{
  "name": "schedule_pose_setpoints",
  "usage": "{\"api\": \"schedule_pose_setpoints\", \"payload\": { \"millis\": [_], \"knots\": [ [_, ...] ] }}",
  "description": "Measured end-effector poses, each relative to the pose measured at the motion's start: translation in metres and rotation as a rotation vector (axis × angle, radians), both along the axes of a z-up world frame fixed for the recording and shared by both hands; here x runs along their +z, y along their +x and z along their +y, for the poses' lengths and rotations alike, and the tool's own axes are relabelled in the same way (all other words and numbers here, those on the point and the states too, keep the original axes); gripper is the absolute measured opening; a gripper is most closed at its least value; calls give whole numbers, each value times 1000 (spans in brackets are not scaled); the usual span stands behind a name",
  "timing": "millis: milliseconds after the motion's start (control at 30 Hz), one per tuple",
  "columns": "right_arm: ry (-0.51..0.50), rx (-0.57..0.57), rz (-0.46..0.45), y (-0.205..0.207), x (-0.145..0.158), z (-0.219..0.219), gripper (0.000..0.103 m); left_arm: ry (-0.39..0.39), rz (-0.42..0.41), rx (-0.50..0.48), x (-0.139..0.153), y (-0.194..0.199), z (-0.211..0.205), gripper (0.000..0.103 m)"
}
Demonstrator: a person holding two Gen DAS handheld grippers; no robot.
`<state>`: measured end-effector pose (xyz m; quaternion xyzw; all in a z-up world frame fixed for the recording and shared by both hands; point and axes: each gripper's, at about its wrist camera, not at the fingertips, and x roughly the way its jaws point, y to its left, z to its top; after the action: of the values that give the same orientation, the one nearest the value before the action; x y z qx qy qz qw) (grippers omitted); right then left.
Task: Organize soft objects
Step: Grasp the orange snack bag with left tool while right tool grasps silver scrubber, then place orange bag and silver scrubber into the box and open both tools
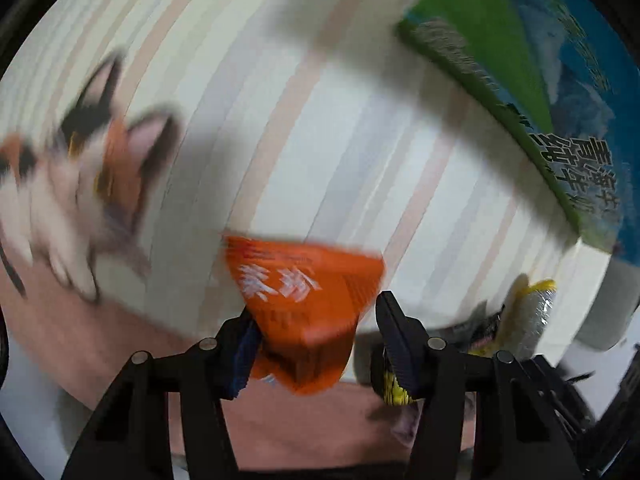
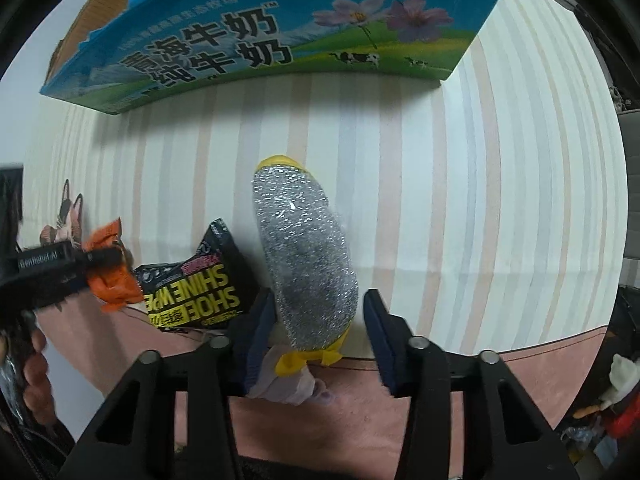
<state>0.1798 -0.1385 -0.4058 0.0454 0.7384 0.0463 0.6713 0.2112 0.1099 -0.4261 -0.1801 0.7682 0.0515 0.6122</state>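
My left gripper [image 1: 316, 320] holds an orange packet [image 1: 304, 312] between its fingers, lifted over the striped cloth; the view is blurred by motion. The same gripper and the orange packet [image 2: 110, 276] show at the left of the right wrist view. My right gripper [image 2: 320, 316] has its jaws apart around a silver scouring sponge with yellow edges [image 2: 306, 256], which lies on the cloth; whether the pads touch it is unclear. A plush cat [image 1: 92, 184] lies at the left. A black and yellow shoe-wipe pack [image 2: 196, 284] lies beside the sponge.
A blue and green milk carton box [image 2: 264, 36] stands at the back of the striped cloth [image 2: 460, 200]; it also shows in the left wrist view [image 1: 540, 92]. A pink surface [image 2: 360, 412] runs along the front edge. Clutter sits at the far right [image 2: 620, 400].
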Motion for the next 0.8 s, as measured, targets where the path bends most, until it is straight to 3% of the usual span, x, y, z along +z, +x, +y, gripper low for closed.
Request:
{"api": "schedule_pose_setpoints", "payload": {
  "millis": [167, 433, 600, 800],
  "knots": [
    [52, -34, -4, 4, -2, -6, 44, 23, 10, -89, -1, 20, -18, 55],
    [75, -56, 25, 13, -13, -8, 54, 25, 12, -121, 6, -10, -16, 56],
    [62, -44, 33, 16, -25, -8, 56, 2, 31, -126, -8, -20, -23, 57],
    [53, -26, 33, 17, -24, -4, 56, 46, 15, -171, -11, -17, -45, 57]
  ]
}}
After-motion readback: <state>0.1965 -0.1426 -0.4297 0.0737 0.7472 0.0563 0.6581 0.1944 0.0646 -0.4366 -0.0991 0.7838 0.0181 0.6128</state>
